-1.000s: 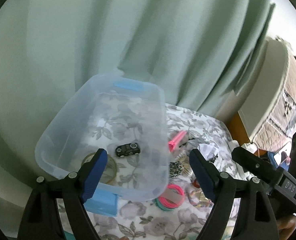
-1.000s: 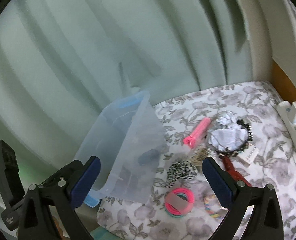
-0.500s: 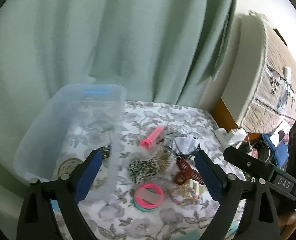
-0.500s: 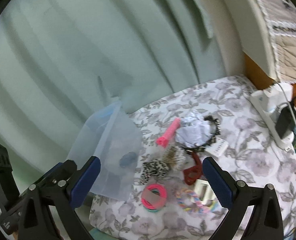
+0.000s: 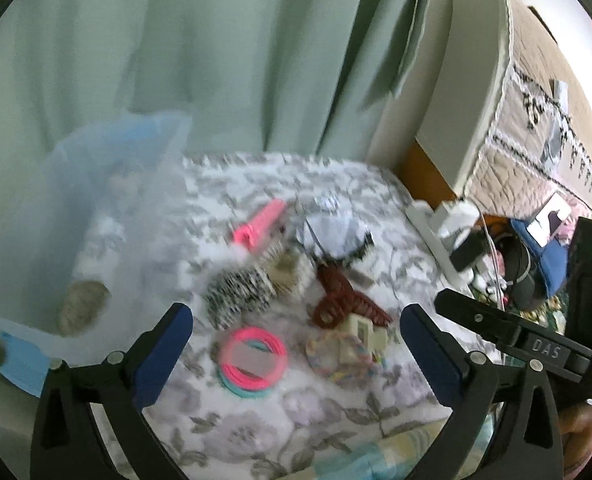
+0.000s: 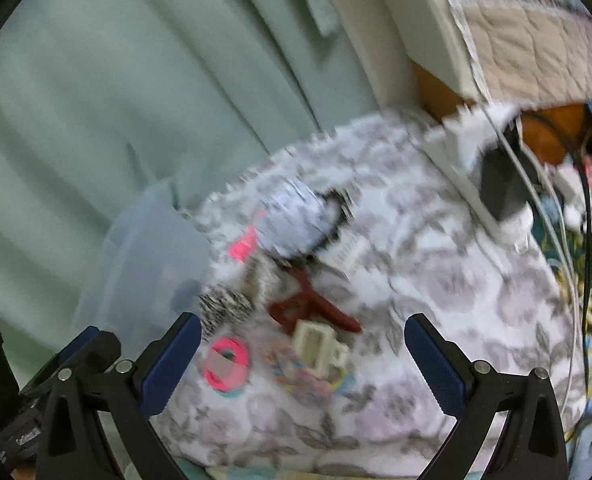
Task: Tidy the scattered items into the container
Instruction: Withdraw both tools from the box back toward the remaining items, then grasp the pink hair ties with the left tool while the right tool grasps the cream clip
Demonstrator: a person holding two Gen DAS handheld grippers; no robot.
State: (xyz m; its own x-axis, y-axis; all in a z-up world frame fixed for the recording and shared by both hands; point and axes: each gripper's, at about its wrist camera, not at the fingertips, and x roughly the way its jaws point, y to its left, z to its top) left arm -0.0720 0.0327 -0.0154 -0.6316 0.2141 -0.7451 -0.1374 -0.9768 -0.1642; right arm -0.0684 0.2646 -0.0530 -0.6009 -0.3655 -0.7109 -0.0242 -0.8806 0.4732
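Note:
A clear plastic bin (image 5: 76, 216) with blue handles stands at the left of a floral-covered table (image 5: 256, 412); a tape roll (image 5: 82, 308) lies inside. Scattered beside it are pink hair ties (image 5: 254, 356), a leopard scrunchie (image 5: 238, 292), a pink clip (image 5: 262, 226), a dark red claw clip (image 5: 342, 304), a cream claw clip (image 5: 362, 334) and a pastel scrunchie (image 5: 328, 358). My left gripper (image 5: 296, 356) is open above the hair ties. My right gripper (image 6: 302, 364) is open over the cream clip (image 6: 316, 344). Both are empty.
A green curtain (image 5: 176, 60) hangs behind the table. A white power strip (image 6: 484, 184) with plugs and cables lies at the table's right edge. A bed headboard (image 5: 468, 80) and clutter stand further right. The bin also shows in the right wrist view (image 6: 148, 256).
Both grippers have swung right, away from the bin and over the scattered hair accessories. Both stayed open and empty.

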